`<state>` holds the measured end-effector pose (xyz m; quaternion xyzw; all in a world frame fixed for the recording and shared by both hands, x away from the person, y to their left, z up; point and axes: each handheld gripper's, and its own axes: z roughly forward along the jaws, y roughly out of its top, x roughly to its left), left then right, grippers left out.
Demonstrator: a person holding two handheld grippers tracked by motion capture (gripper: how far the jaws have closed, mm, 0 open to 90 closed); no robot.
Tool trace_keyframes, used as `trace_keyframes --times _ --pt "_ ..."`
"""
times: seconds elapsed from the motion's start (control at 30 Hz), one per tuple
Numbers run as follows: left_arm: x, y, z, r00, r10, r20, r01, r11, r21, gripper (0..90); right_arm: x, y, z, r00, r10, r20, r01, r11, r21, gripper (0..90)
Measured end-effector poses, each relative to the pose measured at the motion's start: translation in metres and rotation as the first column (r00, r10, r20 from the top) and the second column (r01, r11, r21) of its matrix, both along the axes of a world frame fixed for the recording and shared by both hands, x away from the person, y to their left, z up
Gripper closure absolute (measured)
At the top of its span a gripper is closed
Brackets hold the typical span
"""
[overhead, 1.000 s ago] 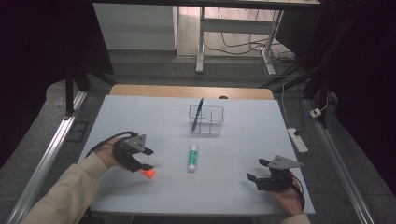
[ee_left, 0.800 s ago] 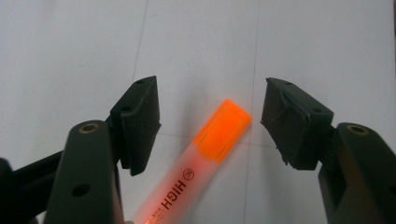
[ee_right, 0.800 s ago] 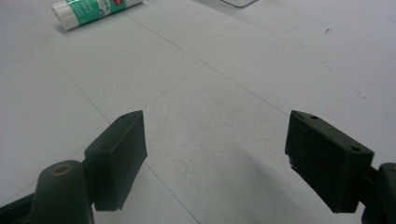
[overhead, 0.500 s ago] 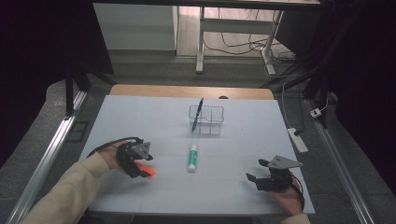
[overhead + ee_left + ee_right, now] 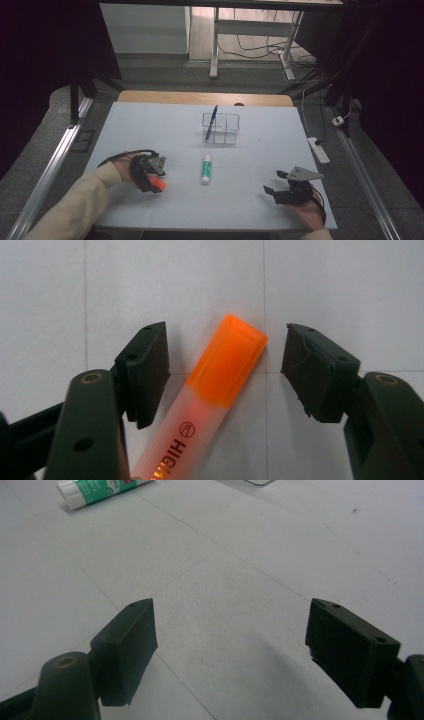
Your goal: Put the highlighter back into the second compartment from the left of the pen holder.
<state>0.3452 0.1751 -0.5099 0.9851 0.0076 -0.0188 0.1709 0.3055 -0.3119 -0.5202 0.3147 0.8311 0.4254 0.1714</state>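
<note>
An orange highlighter (image 5: 159, 185) with a clear frosted body lies flat on the white table cover at the near left. My left gripper (image 5: 151, 181) points down over its capped end. In the left gripper view the orange cap (image 5: 227, 362) lies between the two jaws. The jaws have just been closing a little, but a gap still shows beside the right pad (image 5: 305, 372), so nothing is gripped. My right gripper (image 5: 273, 182) rests at the near right, open, with bare table between its jaws (image 5: 227, 630).
A green and white glue stick (image 5: 205, 168) lies mid-table, also at the top left of the right gripper view (image 5: 95, 490). Behind it stands a clear wire basket (image 5: 227, 135) with a dark pen (image 5: 212, 120) leaning in it. A power strip (image 5: 319, 149) lies off the table's right edge.
My left gripper has sunk lower over the highlighter and shifted slightly toward the near edge. The highlighter, glue stick and right gripper have stayed put.
</note>
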Motion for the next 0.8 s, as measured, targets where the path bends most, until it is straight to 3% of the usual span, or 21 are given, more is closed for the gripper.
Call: trace_keyframes --times 0.1,0.33,0.6,0.8 --pt "0.0011 -0.0015 -0.0023 0.9997 -0.020 0.011 0.020 0.9994 0.028 39.3 0.0001 -0.0002 -0.0002 1.0000 -0.002 0.000 0.002 1.000 -0.002 19.9" --pt "-0.0002 -0.0024 -0.0004 0.9967 -0.072 0.039 0.070 0.9963 0.051 48.3 0.0000 0.0000 -0.0002 1.0000 -0.002 0.000 0.002 1.000 -0.003 19.9" --pt "-0.0055 -0.0021 0.0003 0.9885 -0.141 0.055 0.139 0.9892 0.048 65.9 0.0000 -0.0002 -0.0002 1.0000 -0.002 0.000 0.002 1.000 -0.002 19.9" --pt "-0.0068 -0.0015 0.0005 0.9830 -0.168 0.074 0.165 0.9851 0.049 66.3 -0.0001 -0.0003 -0.0002 1.0000 0.002 0.001 -0.002 1.000 -0.001 19.9"
